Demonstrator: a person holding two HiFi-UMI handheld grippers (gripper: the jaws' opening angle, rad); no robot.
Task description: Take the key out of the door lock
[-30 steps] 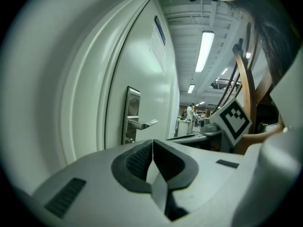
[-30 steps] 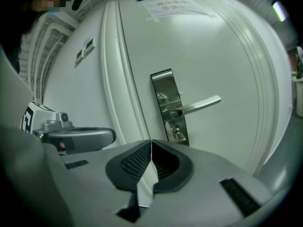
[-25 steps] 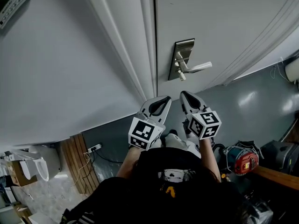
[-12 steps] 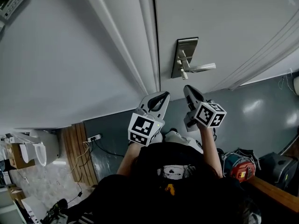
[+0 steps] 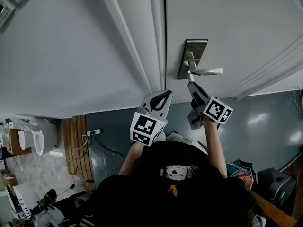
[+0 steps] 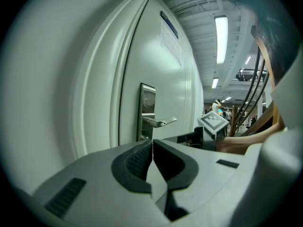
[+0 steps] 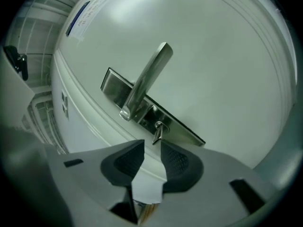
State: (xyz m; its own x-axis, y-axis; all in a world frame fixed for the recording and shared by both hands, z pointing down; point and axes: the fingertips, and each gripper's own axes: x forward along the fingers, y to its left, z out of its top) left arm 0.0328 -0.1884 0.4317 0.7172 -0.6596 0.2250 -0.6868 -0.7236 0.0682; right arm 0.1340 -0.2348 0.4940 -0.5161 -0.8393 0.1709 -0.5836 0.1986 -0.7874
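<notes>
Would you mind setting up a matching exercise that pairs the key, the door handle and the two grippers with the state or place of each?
1. key
2. door handle
3. left gripper
4. right gripper

A. jaws together, empty
B. silver lever standing out from the door
C. jaws apart, aimed at the key
D. stuck in the door below the lever

Pairs: 1-D, 2-B, 3-A, 4-C.

The right gripper's jaws have just been opening; the key sits just ahead of them, not gripped.
</notes>
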